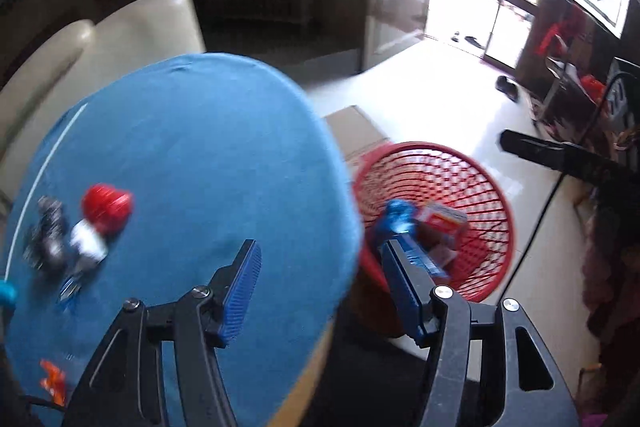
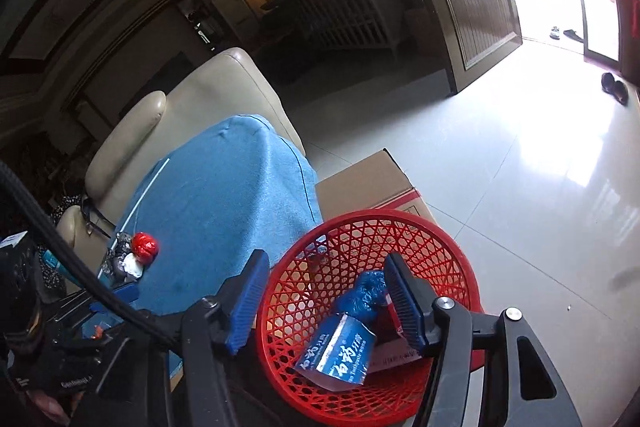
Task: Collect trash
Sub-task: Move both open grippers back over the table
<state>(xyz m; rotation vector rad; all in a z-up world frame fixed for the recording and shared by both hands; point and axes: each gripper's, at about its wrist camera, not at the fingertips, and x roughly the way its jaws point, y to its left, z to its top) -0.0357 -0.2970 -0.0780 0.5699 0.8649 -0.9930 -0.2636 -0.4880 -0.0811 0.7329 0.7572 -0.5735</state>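
Observation:
A red mesh basket (image 2: 448,247) stands beside the blue-clothed table (image 2: 224,195). In it lie a blue toothpaste box (image 2: 340,351), a crumpled blue wrapper (image 2: 362,293) and a red carton. My right gripper (image 2: 326,259) hangs open over the basket with nothing between its pads. My left gripper (image 1: 318,247) is open and empty above the table's edge, next to the basket (image 1: 472,163). On the cloth at the left lie a red crumpled wrapper (image 1: 106,207), a white scrap (image 1: 88,241), a dark crumpled wad (image 1: 48,235) and an orange scrap (image 1: 52,381).
A cardboard box (image 2: 368,183) sits on the floor behind the basket. A cream sofa (image 2: 192,103) backs the table. Pale tiled floor (image 2: 520,167) stretches toward a bright doorway, with shoes near it. A black cable (image 2: 60,247) crosses the lower left of the right wrist view.

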